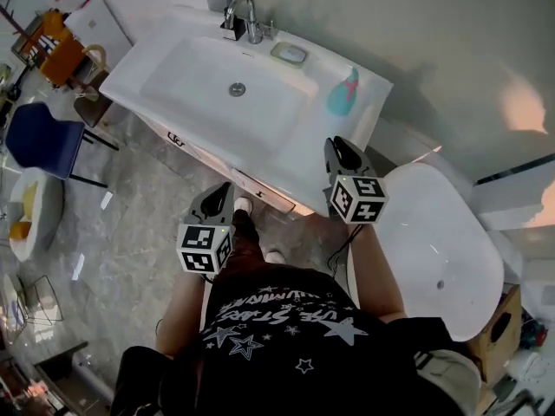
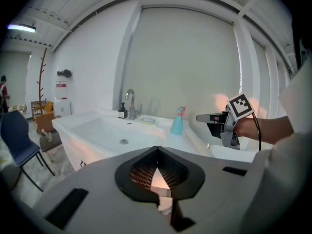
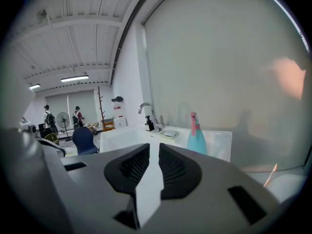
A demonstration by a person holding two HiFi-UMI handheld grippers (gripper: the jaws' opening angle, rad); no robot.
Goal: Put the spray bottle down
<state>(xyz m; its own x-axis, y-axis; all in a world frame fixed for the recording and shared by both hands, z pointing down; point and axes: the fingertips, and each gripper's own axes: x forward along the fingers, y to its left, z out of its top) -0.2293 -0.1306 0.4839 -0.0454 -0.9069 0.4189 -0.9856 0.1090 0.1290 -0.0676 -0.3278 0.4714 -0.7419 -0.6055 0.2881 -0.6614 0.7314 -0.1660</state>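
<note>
Your right gripper (image 3: 154, 149) has its jaws only narrowly apart, with a thin slot between the ribbed pads (image 3: 173, 168) and nothing in it. The spray bottle (image 3: 196, 134), teal with a pink head, stands upright ahead of that gripper and a little to the right of its jaw line, well clear of the fingertips. It rests on the flat counter end of the white sink (image 1: 173, 94), close to the wall. Ahead and to the left of the same jaws you see the faucet (image 3: 145, 112) and the soap dish (image 3: 169, 133), further along the wall than the bottle.

Your left gripper (image 2: 156, 151) is closed, its jaw tips meeting with nothing caught between them. From it, the bottle sits ahead and slightly to the right, across the basin. Your right gripper shows off to its right, held in your hand (image 2: 254, 128) and apart from the bottle. In the head view both grippers hang by the sink's near edge, the right one nearer the bottle
</note>
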